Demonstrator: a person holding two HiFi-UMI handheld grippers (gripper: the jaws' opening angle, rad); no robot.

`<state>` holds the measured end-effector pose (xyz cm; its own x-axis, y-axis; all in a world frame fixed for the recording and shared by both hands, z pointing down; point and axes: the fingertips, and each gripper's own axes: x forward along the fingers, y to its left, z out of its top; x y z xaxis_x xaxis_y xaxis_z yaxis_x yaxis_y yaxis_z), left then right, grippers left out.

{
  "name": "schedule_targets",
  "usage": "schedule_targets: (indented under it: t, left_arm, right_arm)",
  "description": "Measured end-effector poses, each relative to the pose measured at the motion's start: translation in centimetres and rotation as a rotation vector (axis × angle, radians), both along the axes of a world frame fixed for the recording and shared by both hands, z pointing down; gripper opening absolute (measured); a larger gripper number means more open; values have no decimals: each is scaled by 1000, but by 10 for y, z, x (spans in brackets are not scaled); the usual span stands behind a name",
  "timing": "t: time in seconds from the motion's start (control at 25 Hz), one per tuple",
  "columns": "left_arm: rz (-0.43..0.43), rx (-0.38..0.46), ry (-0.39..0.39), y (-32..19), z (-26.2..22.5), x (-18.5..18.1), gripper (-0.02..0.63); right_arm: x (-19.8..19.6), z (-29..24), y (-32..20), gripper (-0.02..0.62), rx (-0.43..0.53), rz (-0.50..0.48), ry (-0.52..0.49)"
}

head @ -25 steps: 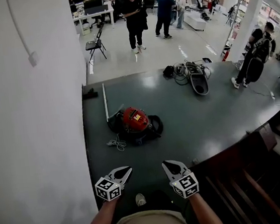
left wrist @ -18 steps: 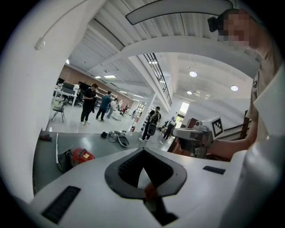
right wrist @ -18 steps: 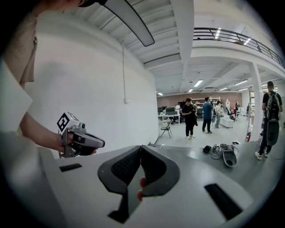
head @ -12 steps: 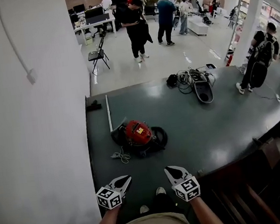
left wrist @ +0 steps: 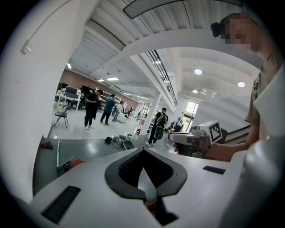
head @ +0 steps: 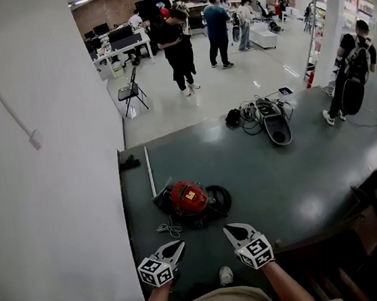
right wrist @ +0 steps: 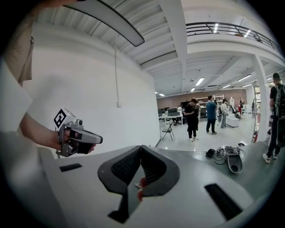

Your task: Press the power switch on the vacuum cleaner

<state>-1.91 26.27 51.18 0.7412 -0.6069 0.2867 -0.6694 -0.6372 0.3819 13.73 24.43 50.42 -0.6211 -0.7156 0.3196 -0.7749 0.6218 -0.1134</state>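
The red vacuum cleaner (head: 190, 199) sits on the dark floor (head: 279, 169), at 12 o'clock from the left gripper (head: 178, 246) and right gripper (head: 229, 229), well apart. Both are squeezed closed, holding nothing. The switch is too small to see, so a poke might miss it.

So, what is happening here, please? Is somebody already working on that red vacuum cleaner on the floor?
Not yet. A person stands holding the left tongs and the right tongs out in front, both shut and empty. The red vacuum cleaner lies ahead on the dark floor, with its metal tube and a cord beside it. Neither tongs touches it. Other people stand farther back in the hall.
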Motion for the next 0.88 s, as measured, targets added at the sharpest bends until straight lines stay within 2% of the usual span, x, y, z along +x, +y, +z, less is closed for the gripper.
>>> schedule_targets:
  t: [0.28, 0.52, 0.68, 0.88]
  left_arm:
    - [-62, -25, -14, -23, 12, -11, 5]
    - [-95, -43, -11, -53, 20, -25, 5]
    - [-78, -47, -3, -95, 25, -33, 5]
    - [-3, -50, -12, -162, 30, -35, 5]
  right_arm:
    - [24, 9, -33, 11, -24, 16, -19]
    - [28, 13, -62, 11, -37, 14, -1]
    - [16, 15, -93, 11, -38, 27, 3]
    - [2, 18, -143, 11, -47, 68, 13]
